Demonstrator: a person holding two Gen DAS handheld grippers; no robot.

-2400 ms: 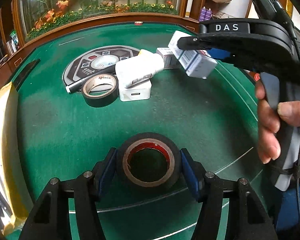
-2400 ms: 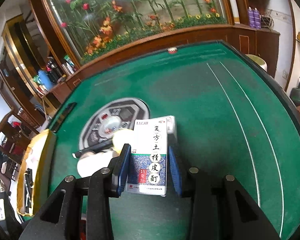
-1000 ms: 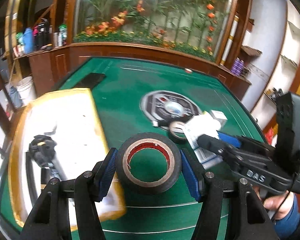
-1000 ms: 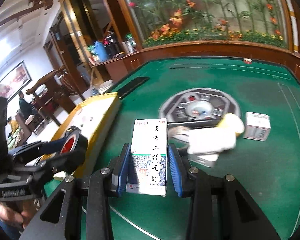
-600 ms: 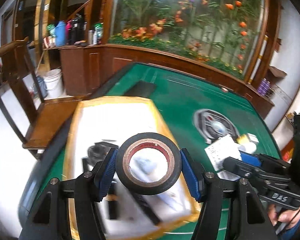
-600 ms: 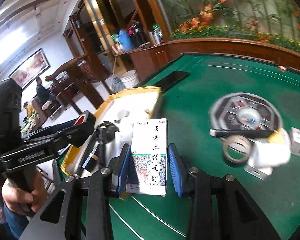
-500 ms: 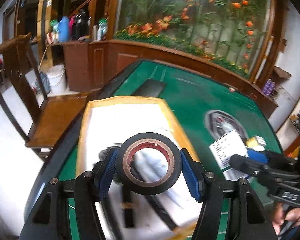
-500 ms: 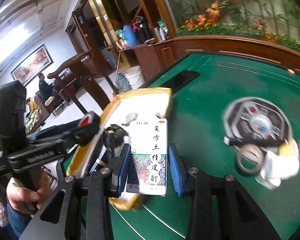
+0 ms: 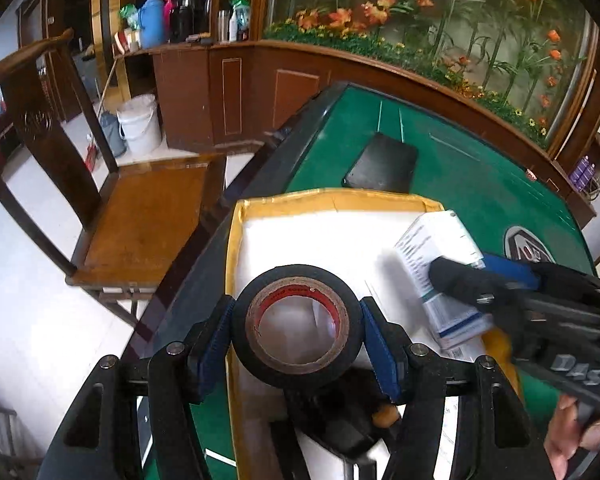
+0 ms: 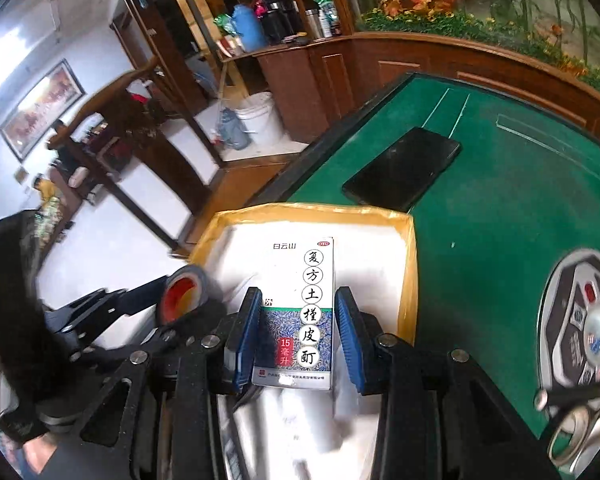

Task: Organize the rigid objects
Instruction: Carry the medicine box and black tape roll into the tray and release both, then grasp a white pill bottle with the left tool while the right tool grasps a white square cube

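The roll of black tape [image 9: 296,330], with a brown cardboard core and red inner ring, was clamped by its outer rim between blue pads, its hole facing the camera, above the near left part of the tray. The medicine box [image 10: 300,312], white with a blue patterned lower band and Chinese characters in circles, was clamped upright by its two narrow sides. Both hung over the yellow-rimmed, white-lined tray [image 10: 408,280] at the table edge.
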